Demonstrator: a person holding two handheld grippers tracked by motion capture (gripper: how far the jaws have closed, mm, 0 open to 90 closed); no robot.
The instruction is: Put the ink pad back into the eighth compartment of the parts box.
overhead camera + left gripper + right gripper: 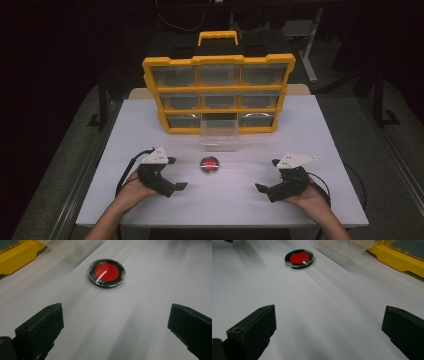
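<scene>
Looking at this from the person's side outward: both hands sit low on the white table [310,130], each w/ a gripper. Left gripper [172,175] has its jaws spread wide, nothing between them, same for the right gripper [267,176], wide apart and empty. Both are aimed inward at the middle.

Between them, a bit farther out, sits the small round case [209,164]: red disc inside, black ring, clear lid on top. In the left gripper view it's [106,272] lying flat on the table just ahead of the jaws, and it's noticeably closer to the left gripper than the right one.

Handling guess: prob light, rigid plastic, won't squash. The clear lid looks glossy so likely slippery, and it's super flat, so there's barely any edge to bite. Imo best bet is pinching across the rim, jaws low to the table on opposite sides of the black ring, not on the lid. Squeeze too high and it could squirt out or skid on the smooth tabletop. Can't tell if the lid snaps tight, so I wouldn't tilt it much.

Just past it is a clear drawer [219,134] pulled out onto the table, near the case but not touching. Behind that stands the yellow organizer [218,95] w/ an empty slot in the bottom row, middle.
</scene>
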